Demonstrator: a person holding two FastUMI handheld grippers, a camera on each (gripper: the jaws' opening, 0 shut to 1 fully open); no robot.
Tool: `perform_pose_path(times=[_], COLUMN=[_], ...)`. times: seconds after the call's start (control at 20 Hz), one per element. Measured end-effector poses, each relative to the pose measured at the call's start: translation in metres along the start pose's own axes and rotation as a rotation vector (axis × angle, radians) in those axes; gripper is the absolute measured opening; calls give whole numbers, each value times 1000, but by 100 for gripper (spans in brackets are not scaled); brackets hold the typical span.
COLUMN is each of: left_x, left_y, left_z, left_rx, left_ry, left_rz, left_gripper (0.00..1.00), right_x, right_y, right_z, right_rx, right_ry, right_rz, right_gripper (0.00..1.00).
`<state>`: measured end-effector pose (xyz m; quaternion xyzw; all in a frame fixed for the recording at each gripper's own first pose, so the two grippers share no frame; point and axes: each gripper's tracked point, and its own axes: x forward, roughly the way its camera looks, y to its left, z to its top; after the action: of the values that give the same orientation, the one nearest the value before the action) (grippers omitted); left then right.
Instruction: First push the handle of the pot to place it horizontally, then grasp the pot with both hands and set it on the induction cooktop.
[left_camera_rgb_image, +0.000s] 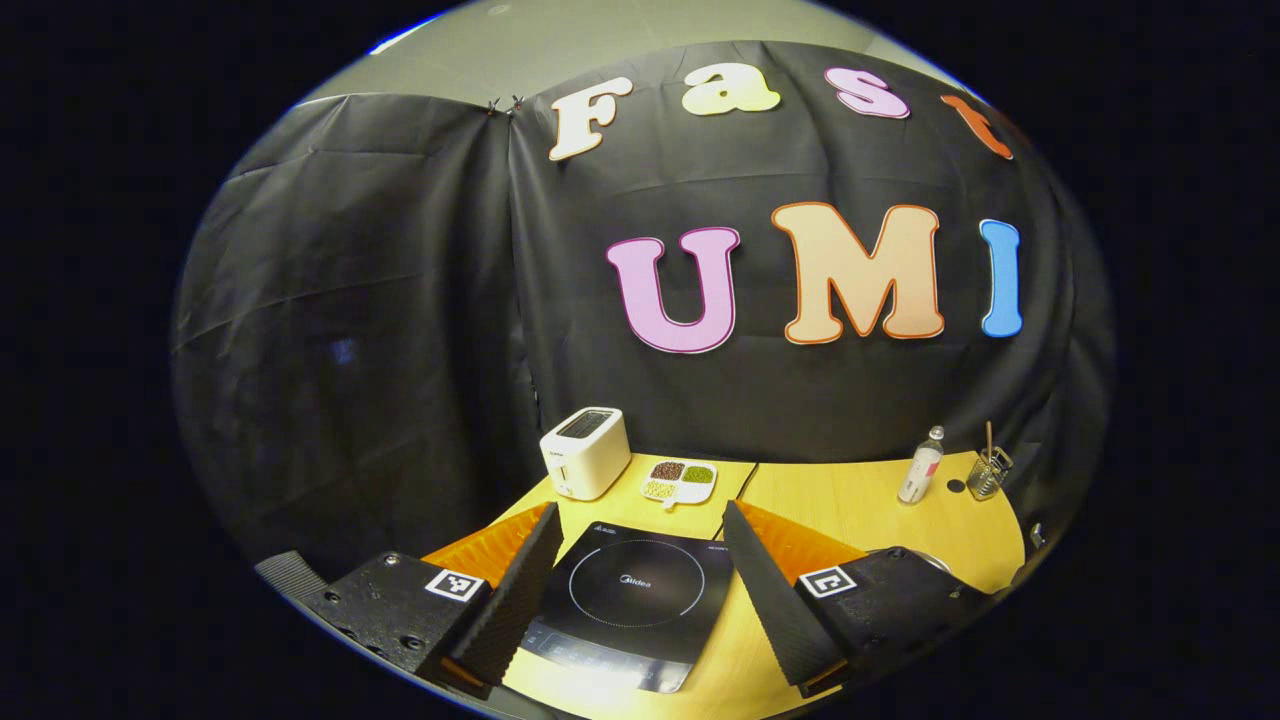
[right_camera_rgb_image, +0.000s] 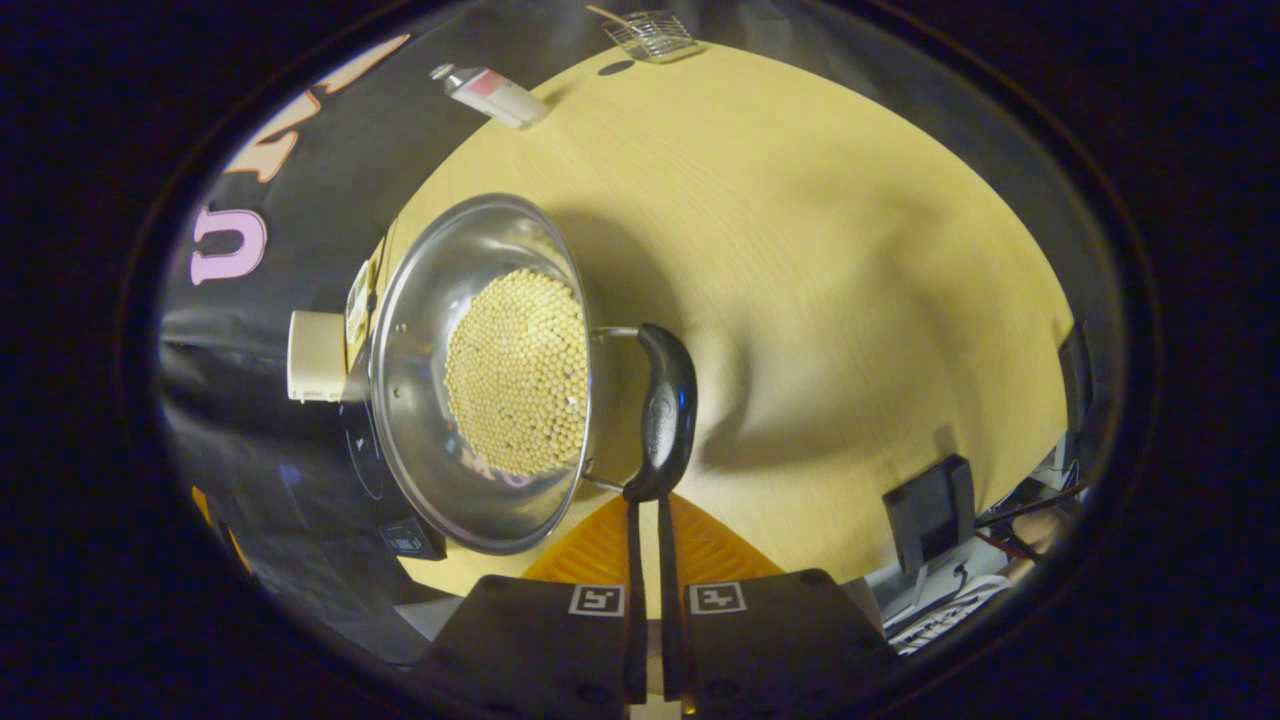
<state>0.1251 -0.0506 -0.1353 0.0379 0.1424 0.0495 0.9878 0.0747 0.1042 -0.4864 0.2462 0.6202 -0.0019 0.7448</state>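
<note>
Right gripper view looks along nearly closed fingers at the pot (right_camera_rgb_image: 480, 375), a polished steel vessel on the pale wooden table (right_camera_rgb_image: 820, 250), its bowl partly filled with small yellowish beads (right_camera_rgb_image: 518, 372). The right gripper (right_camera_rgb_image: 648, 520) has its fingers drawn almost together with only a thin slit between them, and their tips sit right at the near end of the dark handle (right_camera_rgb_image: 662, 412); whether they press on it or only touch it I cannot tell. That handle is a moulded plastic bar carried on thin wire arms from the pot's wall.

Left gripper view shows the left gripper (left_camera_rgb_image: 637, 540) with its fingers spread wide and holding nothing, hanging above the induction cooktop (left_camera_rgb_image: 632, 600). The cooktop lies at the near edge of the table, with a white toaster (left_camera_rgb_image: 585, 452) and a divided dish (left_camera_rgb_image: 680, 481) behind it, and a bottle (left_camera_rgb_image: 921, 466) and a wire holder (left_camera_rgb_image: 988, 472) at the far right.

As a judgement, the pot looks rigid and fairly weighty with its fill, and the shiny wall would be slippery between two fingers. The beads would roll and spill if it tips, so it should stay level. The matte handle seems the surest hold; the opposite side cannot be made out, so the second hold is unclear. The cooktop's glass top calls for a gentle landing.
</note>
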Motion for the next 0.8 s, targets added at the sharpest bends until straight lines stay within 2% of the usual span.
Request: perform_pose_path(times=[0.6, 0.8], left_x=[16, 21], left_y=[-5, -10], left_z=[-12, -22], left_rx=[2, -19], left_ry=[47, 83], left_rz=[1, -5], left_gripper=[99, 99], right_x=[6, 7], right_y=[-1, 0], right_z=[55, 72], right_rx=[84, 71], right_ry=[-39, -58], right_rz=[9, -6], right_gripper=[9, 9])
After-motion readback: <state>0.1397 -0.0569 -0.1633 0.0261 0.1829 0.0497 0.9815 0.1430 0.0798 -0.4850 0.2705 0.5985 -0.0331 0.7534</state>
